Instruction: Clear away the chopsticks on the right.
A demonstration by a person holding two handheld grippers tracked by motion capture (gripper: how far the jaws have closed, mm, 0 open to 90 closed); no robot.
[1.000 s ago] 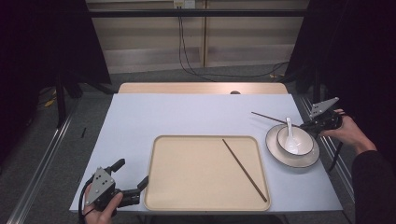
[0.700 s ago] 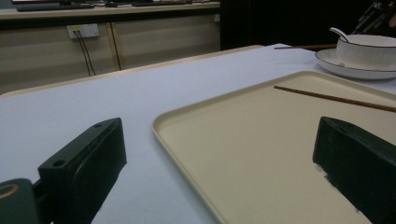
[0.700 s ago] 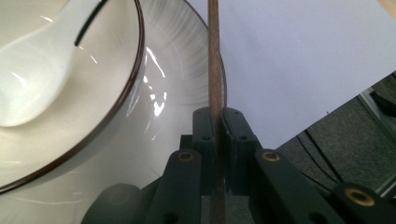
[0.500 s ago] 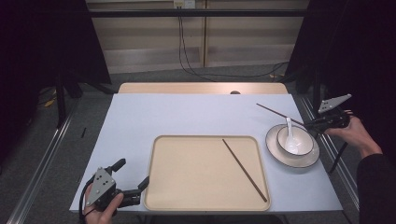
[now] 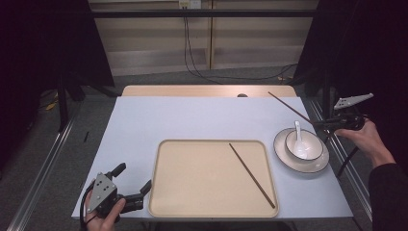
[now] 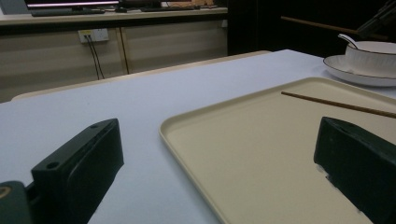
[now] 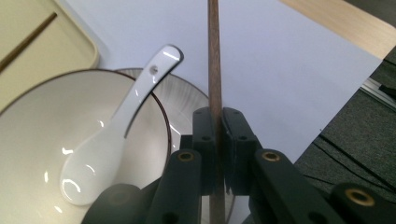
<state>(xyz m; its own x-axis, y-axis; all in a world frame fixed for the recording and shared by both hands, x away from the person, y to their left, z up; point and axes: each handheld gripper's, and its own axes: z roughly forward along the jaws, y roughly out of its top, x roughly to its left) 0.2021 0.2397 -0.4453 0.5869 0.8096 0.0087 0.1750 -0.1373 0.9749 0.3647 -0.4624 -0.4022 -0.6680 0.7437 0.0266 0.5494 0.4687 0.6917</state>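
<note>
While the right gripper (image 7: 217, 140) clamped a chopstick (image 7: 214, 60) above the table, a bowl (image 7: 46, 140) with a spoon (image 7: 116, 126) sat just left of its jaws. The left gripper (image 6: 210, 172) stood apart, a tray (image 6: 261, 154) between its jaws.

My left hand-held gripper (image 5: 130, 195) is sitting with jaws apart at the near left corner of the counter (image 5: 192, 120), touching the tray (image 5: 192, 192) edge, with bare counter lying open to its left and ahead. The far half of the counter is lying free. The tray is taking up the near middle, one chopstick (image 5: 251, 174) lying across its right part. At the right edge, the plate (image 5: 317, 166), bowl (image 5: 315, 144) and spoon (image 5: 298, 134) are crowding my right hand-held gripper (image 5: 321, 124), whose held chopstick (image 5: 291, 108) is jutting out over the far right corner.
</note>
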